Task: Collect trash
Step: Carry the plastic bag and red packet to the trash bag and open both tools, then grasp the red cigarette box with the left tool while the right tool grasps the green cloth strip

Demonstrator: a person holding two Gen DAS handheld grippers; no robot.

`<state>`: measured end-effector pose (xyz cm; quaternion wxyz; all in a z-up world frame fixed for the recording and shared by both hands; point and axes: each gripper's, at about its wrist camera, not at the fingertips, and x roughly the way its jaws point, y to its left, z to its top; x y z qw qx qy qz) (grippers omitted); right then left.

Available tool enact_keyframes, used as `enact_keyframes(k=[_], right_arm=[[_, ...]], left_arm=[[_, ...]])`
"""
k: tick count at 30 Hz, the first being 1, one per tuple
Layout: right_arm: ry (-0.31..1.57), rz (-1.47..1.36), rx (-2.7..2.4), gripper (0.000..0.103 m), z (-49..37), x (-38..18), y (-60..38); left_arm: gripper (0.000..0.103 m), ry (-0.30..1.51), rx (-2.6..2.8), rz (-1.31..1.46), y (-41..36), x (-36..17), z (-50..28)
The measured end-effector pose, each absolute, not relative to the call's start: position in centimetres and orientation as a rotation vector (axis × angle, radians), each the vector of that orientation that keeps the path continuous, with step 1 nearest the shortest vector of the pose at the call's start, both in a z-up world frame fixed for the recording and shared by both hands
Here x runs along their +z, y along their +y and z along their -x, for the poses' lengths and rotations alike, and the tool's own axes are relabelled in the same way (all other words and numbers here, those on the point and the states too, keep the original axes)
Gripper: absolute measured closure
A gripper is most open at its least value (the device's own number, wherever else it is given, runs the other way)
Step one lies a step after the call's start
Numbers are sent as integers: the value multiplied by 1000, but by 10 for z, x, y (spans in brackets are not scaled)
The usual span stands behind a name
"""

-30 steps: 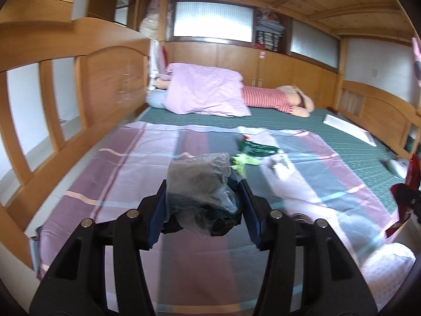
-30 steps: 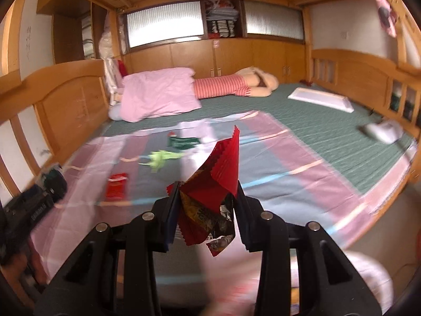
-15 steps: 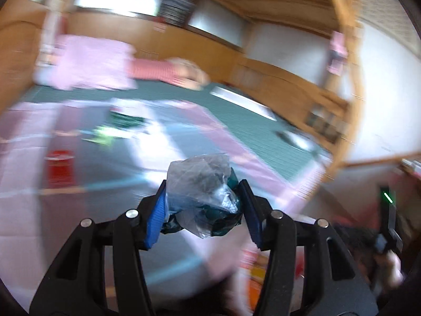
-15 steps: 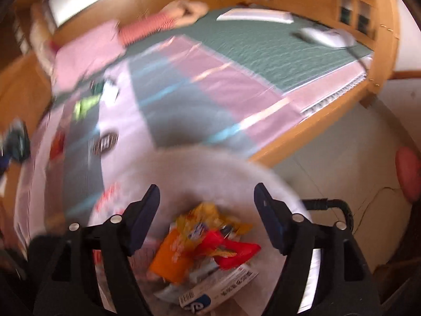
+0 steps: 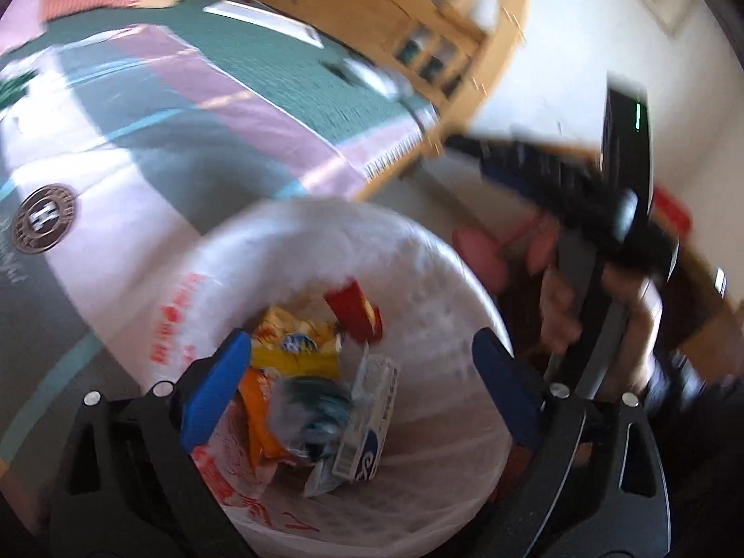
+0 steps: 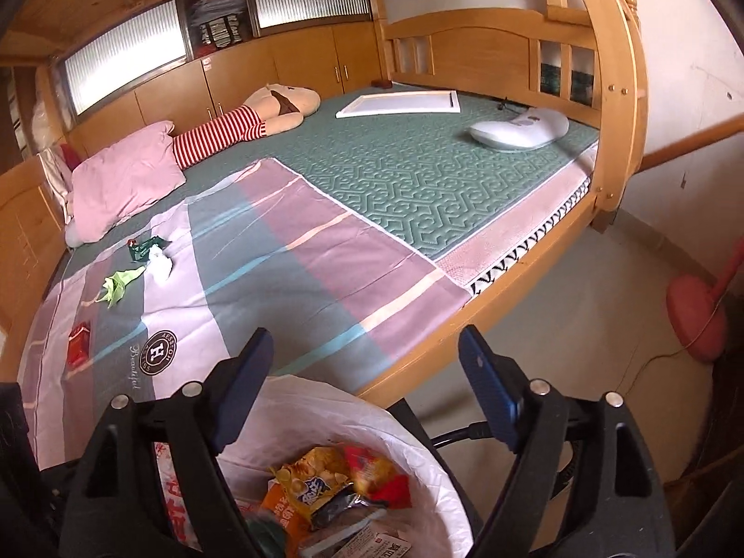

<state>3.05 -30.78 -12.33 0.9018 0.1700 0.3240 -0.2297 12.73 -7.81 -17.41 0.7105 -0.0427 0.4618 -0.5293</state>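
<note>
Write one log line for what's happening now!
left gripper: open over trash bin | right gripper: open | bed: four scraps left

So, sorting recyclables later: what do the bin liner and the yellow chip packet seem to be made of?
Bin liner: thin, translucent white plastic film, judging by its wrinkles and soft sheen. Yellow chip packet: glossy printed foil-type plastic, probably, since it is crinkled and shiny.
</note>
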Motion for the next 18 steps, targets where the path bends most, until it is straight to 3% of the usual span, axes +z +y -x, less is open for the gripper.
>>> enact_keyframes(k=[4,10,18], right_arm=[[658,-350,-443,19,-45,-121,-302],[623,-276,-355,15,-86,-111,-278],[687,-104,-147,14,-223,-116,-203]], left_arm=[[4,900,-928,226,-16,-152,-183],[4,732,-281,153,86,-147,-296],[4,875,35,60,137,-215,-389]])
